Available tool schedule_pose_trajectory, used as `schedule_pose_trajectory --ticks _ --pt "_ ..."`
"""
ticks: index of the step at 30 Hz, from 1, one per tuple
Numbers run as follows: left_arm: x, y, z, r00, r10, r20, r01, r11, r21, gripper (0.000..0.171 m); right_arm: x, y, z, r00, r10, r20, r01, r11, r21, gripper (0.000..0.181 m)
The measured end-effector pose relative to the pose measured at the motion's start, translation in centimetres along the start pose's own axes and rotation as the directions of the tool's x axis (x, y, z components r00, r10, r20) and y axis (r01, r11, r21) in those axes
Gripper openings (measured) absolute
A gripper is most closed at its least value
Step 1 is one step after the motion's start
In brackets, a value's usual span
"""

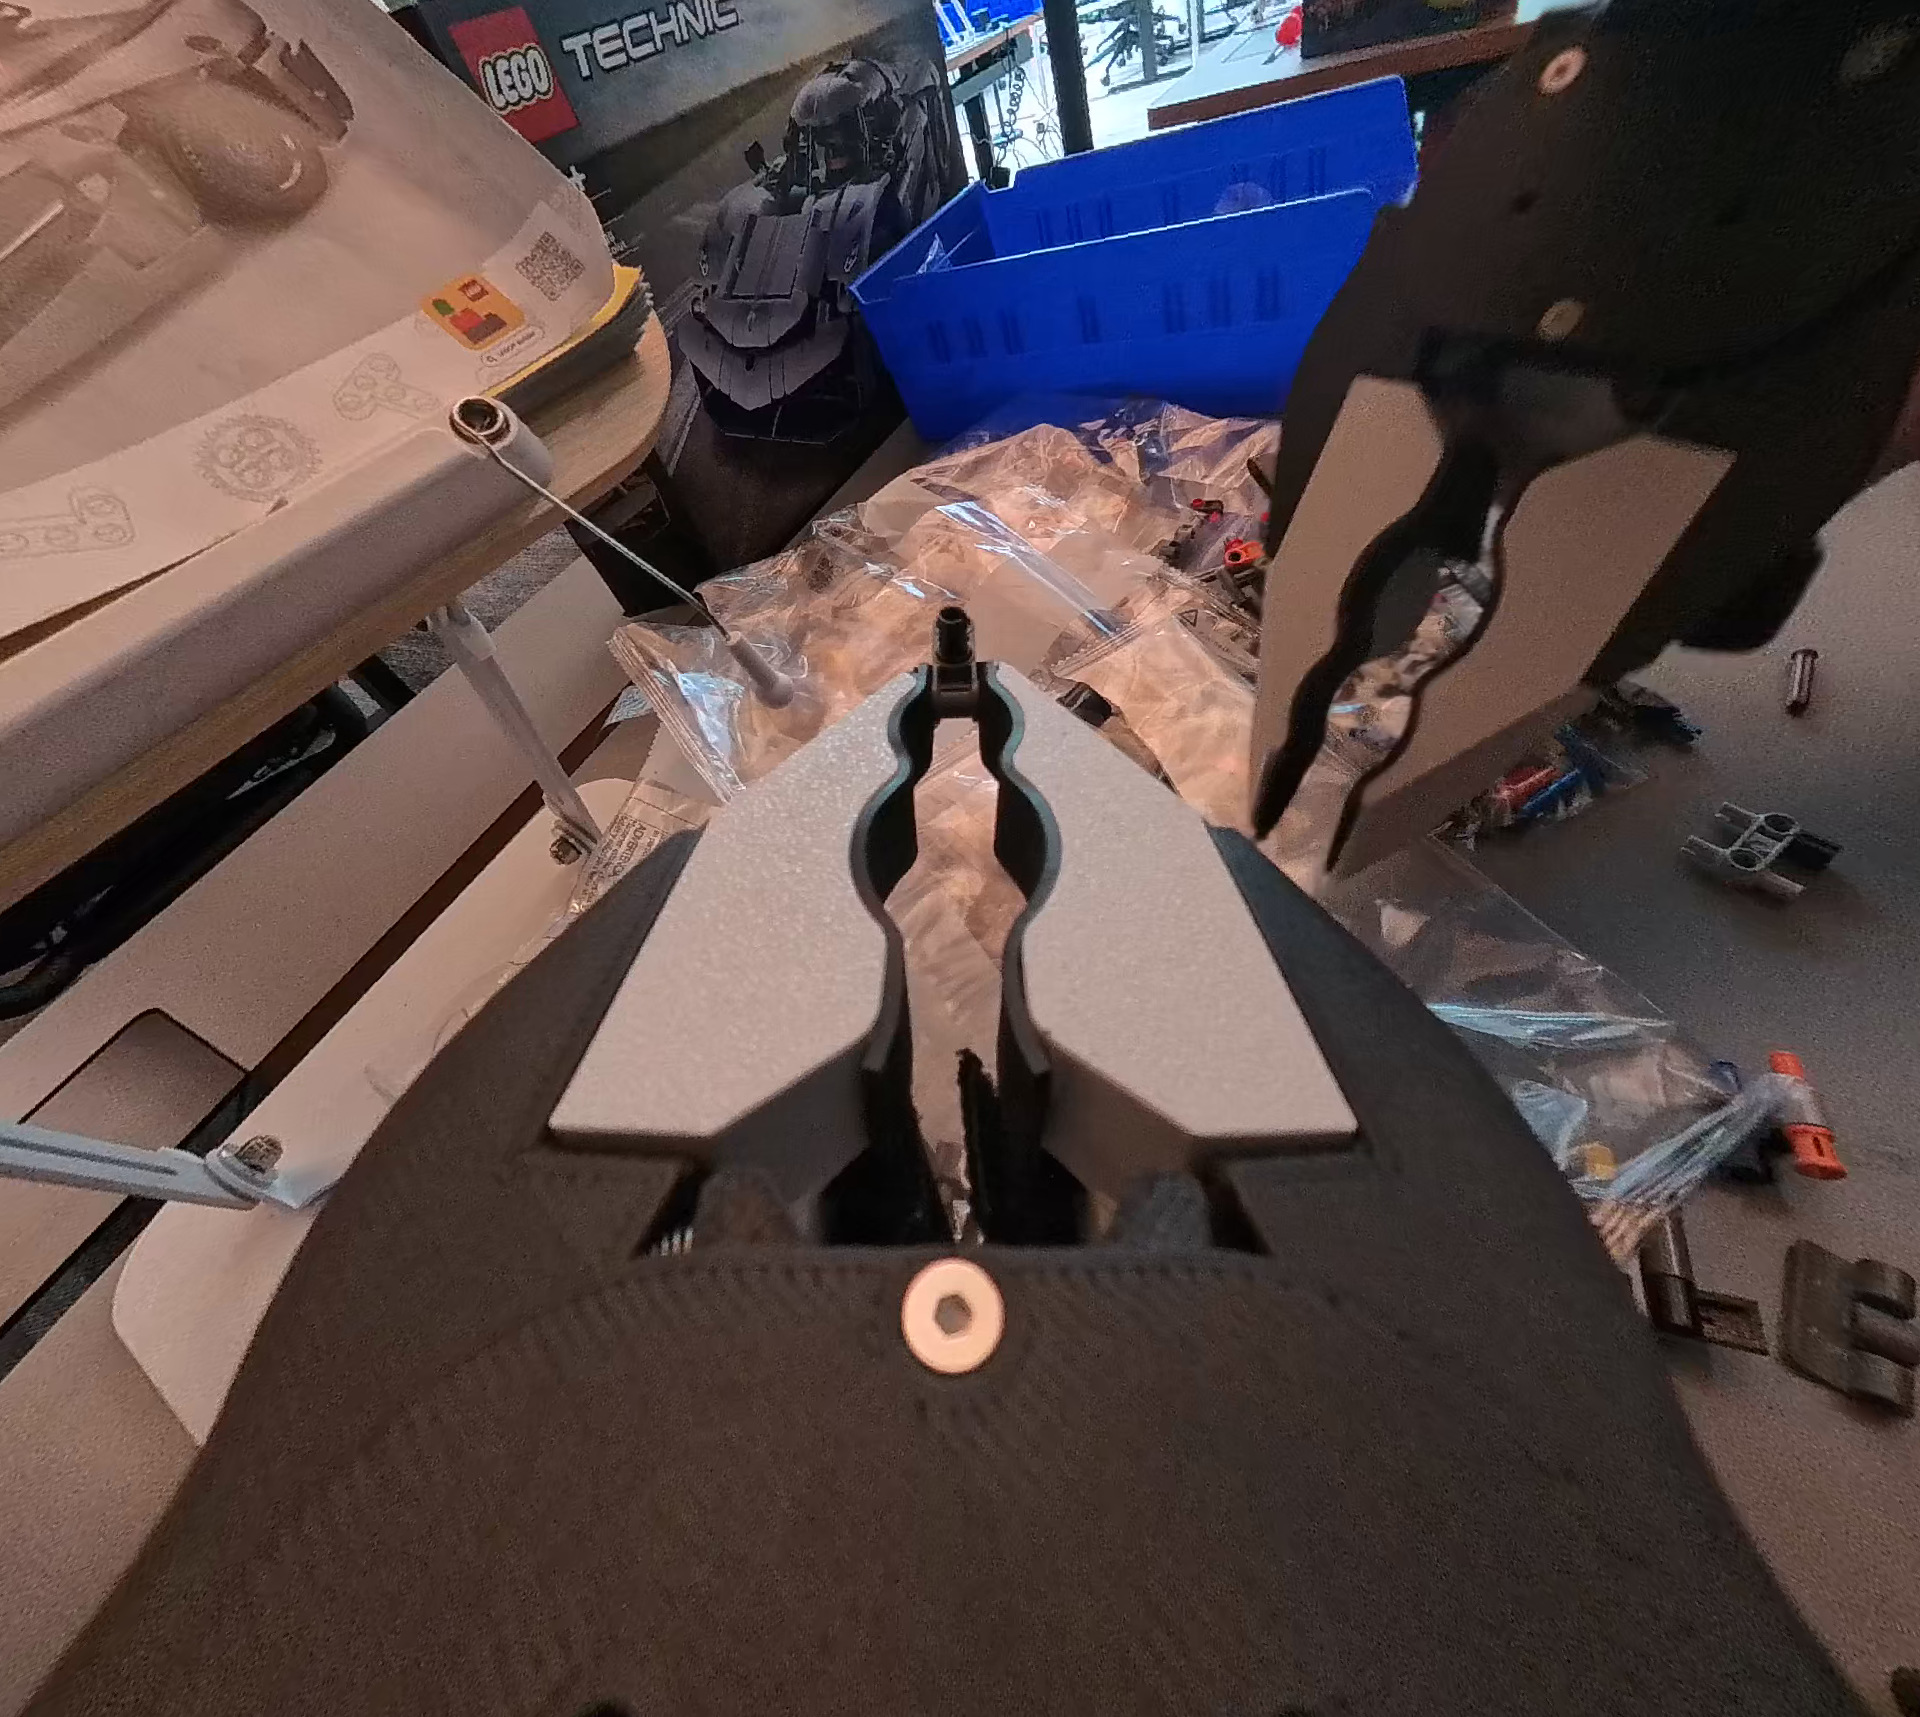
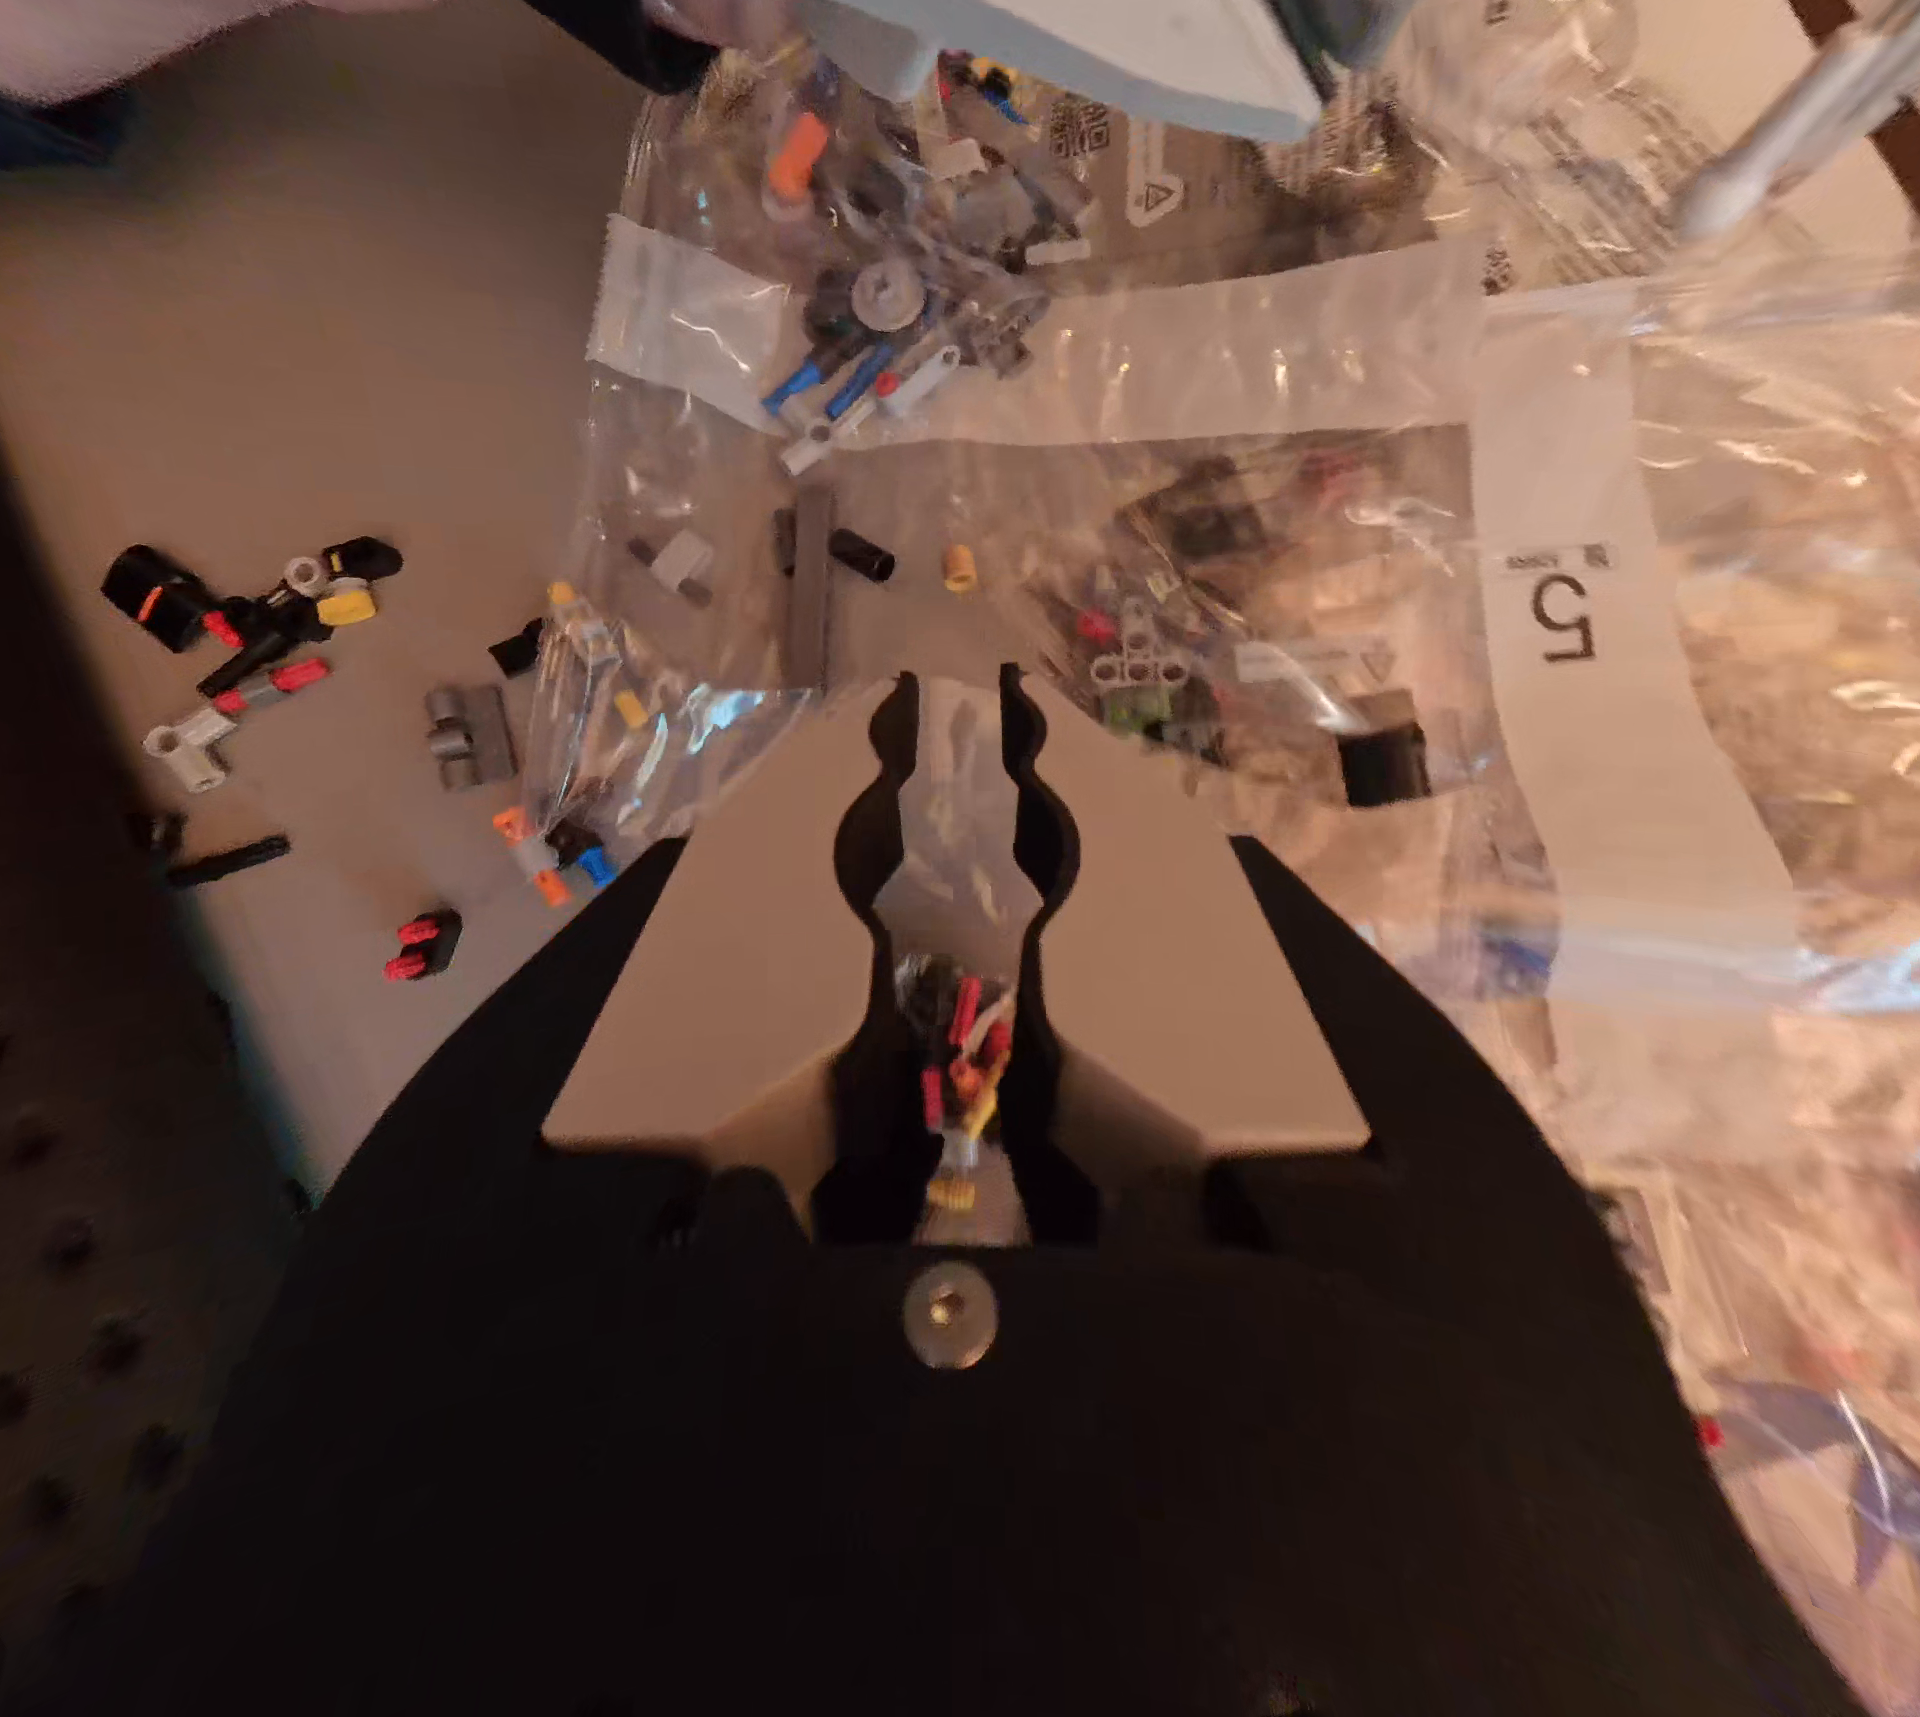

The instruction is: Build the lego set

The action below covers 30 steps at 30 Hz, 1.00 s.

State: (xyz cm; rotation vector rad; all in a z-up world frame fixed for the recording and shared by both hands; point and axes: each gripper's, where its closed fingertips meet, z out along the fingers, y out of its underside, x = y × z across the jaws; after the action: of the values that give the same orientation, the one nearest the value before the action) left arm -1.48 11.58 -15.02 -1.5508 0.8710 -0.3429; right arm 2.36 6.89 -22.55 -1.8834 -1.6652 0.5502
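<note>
Left gripper: tips clamped on a small dark connector piece, held raised above the clear parts bags; a black pin stands out of the piece toward 12 o'clock.

Right gripper: jaws apart, nothing between them; hovers over the bags, seen at 2 o'clock in the left wrist view.

Loose pieces lie on the table at 9 o'clock of the right gripper: a grey block, a dark grey beam at 11 o'clock.

Which piece is wanted next cannot be told; blur is heavy.

Judgement: the held piece should be kept steady and level, pin outward. The mating part is best gripped across its flat sides, clear of bag film, then pushed straight along the pin axis
</note>
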Motion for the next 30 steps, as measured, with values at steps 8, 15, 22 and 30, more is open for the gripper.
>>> schedule_pose_trajectory --ticks 8,15,22,30 --pt "-0.3 0.0 0.0 1.000 -0.009 0.004 0.009 1.000 0.004 0.005 -3.1 8.9 -6.2 0.998 -0.010 0.064 0.021 0.983 -0.182 0.017" --pt "0.2 0.5 0.4 1.000 0.009 -0.004 -0.009 1.000 -0.018 0.006 -5.6 15.6 -6.9 0.988 0.026 0.151 0.025 0.945 -0.326 0.013" --pt "0.0 0.7 0.4 1.000 0.007 0.000 -0.007 1.000 -0.022 0.005 -5.3 15.0 -6.7 0.989 -0.004 0.147 0.052 0.945 -0.321 0.000" --pt "-0.1 0.6 0.3 1.000 0.008 0.005 -0.008 1.000 -0.020 0.005 -4.2 2.4 -3.8 0.986 -0.119 0.119 0.122 0.992 -0.018 0.000"
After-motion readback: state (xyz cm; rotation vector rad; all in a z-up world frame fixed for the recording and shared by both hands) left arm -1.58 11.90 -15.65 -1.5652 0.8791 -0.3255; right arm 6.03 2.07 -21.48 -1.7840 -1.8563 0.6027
